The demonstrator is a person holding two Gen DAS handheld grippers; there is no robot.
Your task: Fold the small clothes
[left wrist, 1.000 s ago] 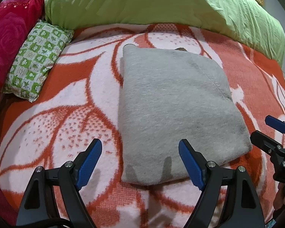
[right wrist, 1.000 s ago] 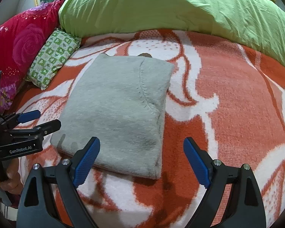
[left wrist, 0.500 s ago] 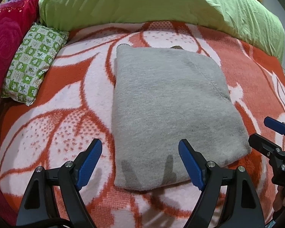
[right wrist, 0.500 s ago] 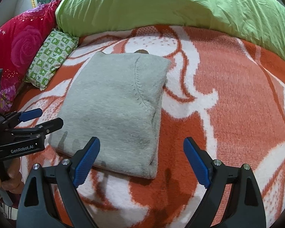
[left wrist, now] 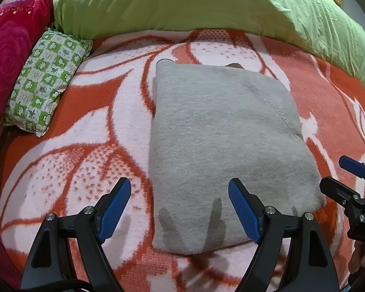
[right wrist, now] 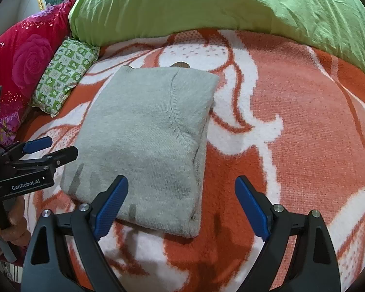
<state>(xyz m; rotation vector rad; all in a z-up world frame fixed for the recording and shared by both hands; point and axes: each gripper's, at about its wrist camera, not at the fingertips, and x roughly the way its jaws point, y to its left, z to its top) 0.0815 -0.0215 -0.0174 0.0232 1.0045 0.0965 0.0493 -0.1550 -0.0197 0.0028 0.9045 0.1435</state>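
A grey knitted garment (left wrist: 221,141) lies folded into a thick rectangle on an orange and white blanket (left wrist: 85,131); in the right wrist view the same garment (right wrist: 148,141) sits left of centre. My left gripper (left wrist: 180,206) hovers open over the garment's near left edge, holding nothing. My right gripper (right wrist: 182,204) is open above the garment's near right corner, also empty. Each gripper shows at the edge of the other's view: the right gripper (left wrist: 345,175) and the left gripper (right wrist: 51,148).
A green duvet (left wrist: 206,2) is piled along the far side of the bed. A green checked small pillow (left wrist: 46,77) and a red rose-patterned cushion (left wrist: 7,56) lie at the left. A hand (right wrist: 9,221) holds the left gripper's handle.
Both grippers have drifted slightly over the near edge of the folded garment and stayed open. The garment itself has not moved.
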